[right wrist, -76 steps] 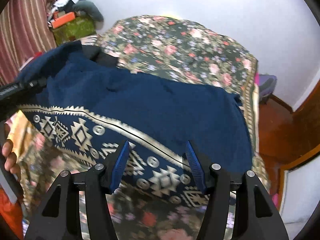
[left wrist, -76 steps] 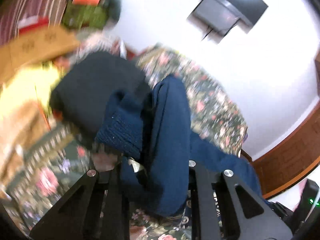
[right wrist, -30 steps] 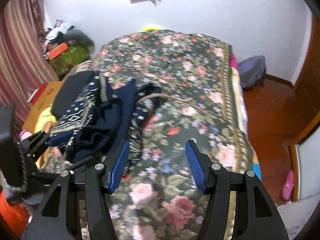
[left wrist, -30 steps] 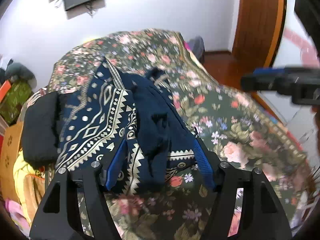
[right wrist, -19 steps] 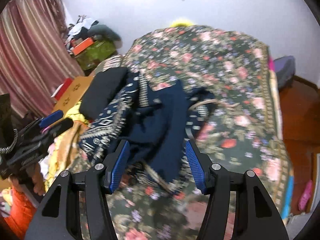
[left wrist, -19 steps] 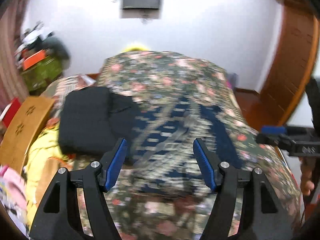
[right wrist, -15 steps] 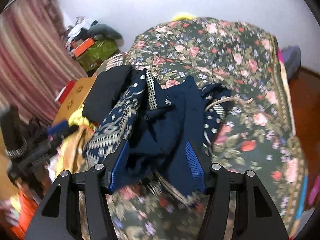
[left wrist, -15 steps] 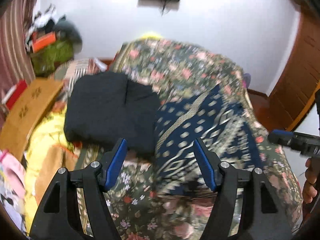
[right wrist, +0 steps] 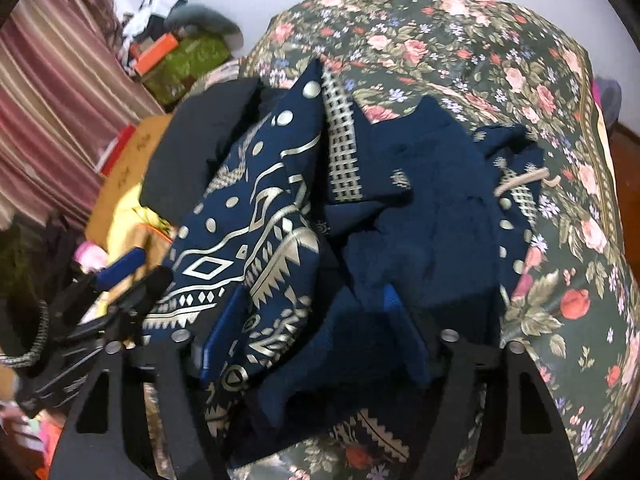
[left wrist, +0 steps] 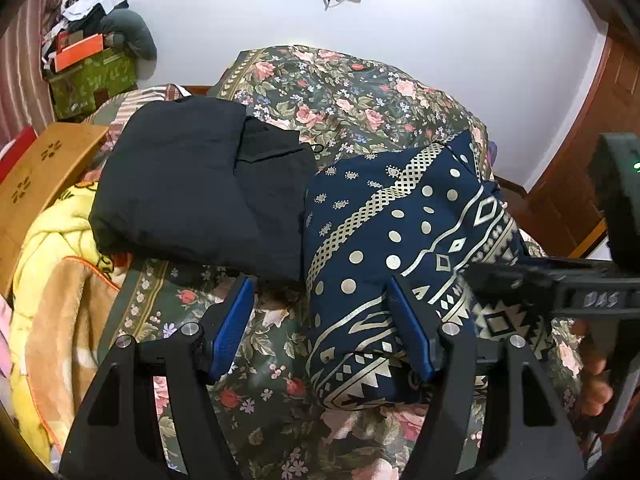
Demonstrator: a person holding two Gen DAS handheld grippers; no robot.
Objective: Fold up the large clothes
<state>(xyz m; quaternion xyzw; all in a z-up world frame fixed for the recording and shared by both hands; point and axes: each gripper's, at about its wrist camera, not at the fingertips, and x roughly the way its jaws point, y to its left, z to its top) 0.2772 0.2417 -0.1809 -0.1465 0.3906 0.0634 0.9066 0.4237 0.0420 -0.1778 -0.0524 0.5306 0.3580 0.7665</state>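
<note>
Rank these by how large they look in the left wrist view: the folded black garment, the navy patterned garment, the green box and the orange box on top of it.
1. Navy patterned garment and folded black garment: too alike to separate.
2. Green box, though it sits farther away.
3. Orange box.

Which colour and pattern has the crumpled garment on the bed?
Navy garment with pale geometric print; clearest in left wrist view.

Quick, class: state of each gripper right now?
Left gripper: open, holding nothing.
Right gripper: jaws opening, blue patterned garment between them, not gripped.
</note>
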